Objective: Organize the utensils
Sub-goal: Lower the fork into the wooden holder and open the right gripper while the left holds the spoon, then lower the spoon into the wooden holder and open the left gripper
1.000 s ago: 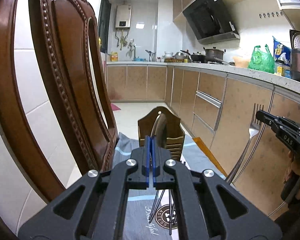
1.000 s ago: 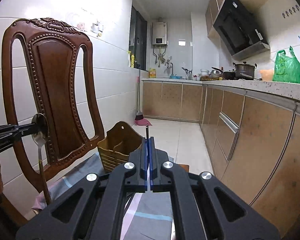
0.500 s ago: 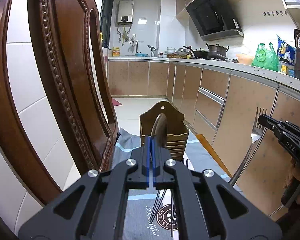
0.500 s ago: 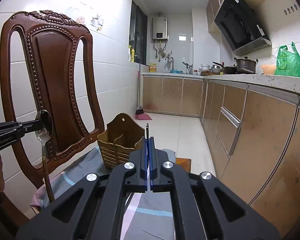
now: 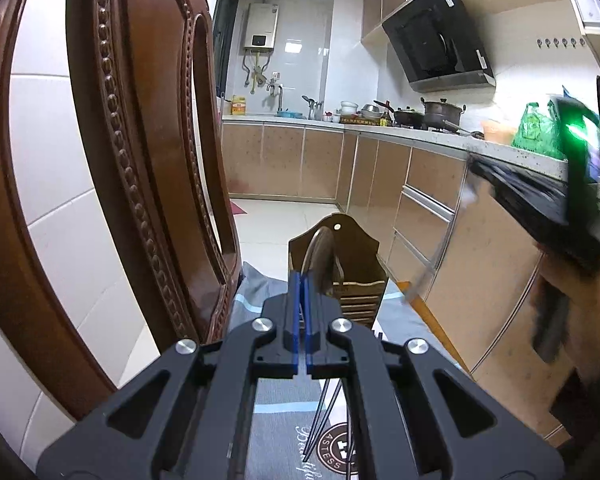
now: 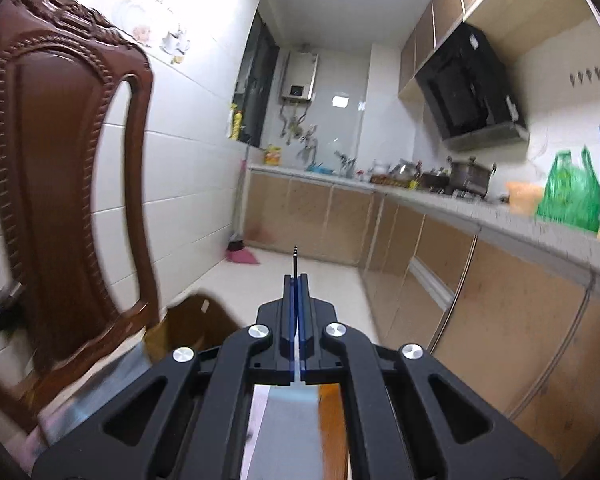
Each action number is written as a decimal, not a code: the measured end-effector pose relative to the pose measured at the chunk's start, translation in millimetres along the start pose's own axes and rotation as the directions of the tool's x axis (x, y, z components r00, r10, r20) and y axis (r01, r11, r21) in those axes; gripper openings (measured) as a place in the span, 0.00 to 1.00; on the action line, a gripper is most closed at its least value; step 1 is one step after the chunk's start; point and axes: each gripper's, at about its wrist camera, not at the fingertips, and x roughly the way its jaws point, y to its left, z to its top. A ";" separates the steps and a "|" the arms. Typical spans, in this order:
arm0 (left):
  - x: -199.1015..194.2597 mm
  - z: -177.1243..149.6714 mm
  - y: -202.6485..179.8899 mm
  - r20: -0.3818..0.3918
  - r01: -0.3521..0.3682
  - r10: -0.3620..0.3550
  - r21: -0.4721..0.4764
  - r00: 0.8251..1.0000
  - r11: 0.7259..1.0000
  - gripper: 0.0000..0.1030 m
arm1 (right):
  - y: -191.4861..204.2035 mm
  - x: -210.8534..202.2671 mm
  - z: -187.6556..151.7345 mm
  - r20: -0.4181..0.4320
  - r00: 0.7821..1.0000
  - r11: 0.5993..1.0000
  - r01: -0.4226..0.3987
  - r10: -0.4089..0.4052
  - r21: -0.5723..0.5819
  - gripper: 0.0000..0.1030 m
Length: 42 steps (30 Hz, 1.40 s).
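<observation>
Left gripper (image 5: 301, 280) clamped on a spoon (image 5: 320, 256), bowl raised before the wooden utensil holder (image 5: 356, 276) on the striped cloth (image 5: 276, 408); right gripper (image 6: 296, 284) pinched shut on a fork (image 6: 296, 258), tines edge-on above the fingertips; carved chair (image 6: 60, 184) at left.

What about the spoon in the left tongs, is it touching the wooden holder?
Cannot tell. In the left wrist view the spoon overlaps the wooden holder, hiding any gap or contact; the right wrist view is too blurred.
</observation>
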 end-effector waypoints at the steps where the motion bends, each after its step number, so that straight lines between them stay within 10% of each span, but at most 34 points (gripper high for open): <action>1: 1.0 1.6 2.4 0.005 0.004 -0.004 -0.007 1.000 1.000 0.01 | 6.0 11.6 5.0 0.013 1.000 1.000 0.028 -0.027 -0.011 0.02; 8: 9.8 5.0 8.3 0.016 -0.013 0.014 -0.021 1.000 1.000 0.01 | 39.7 88.0 -7.9 -0.026 0.992 0.992 0.122 -0.122 -0.028 0.02; 17: 13.2 4.1 13.4 0.013 -0.026 0.027 -0.024 1.000 0.999 0.01 | 58.0 118.4 -75.0 -0.201 0.979 0.999 0.041 -0.035 0.027 0.03; 22: 18.3 3.3 12.2 0.008 -0.040 0.040 -0.033 0.999 0.999 0.01 | 26.5 67.4 -84.0 -0.187 0.982 0.996 -0.002 0.019 0.089 0.70; 31: 28.5 6.5 1.5 0.052 -0.114 0.118 -0.065 0.992 0.991 0.01 | -54.2 -66.0 -118.6 -0.127 0.991 0.919 0.013 0.040 0.394 0.88; 42: 99.9 87.9 -16.8 0.142 -0.254 0.268 -0.106 0.953 0.961 0.01 | -74.6 -49.2 -131.9 -0.134 0.990 0.915 0.026 0.031 0.404 0.88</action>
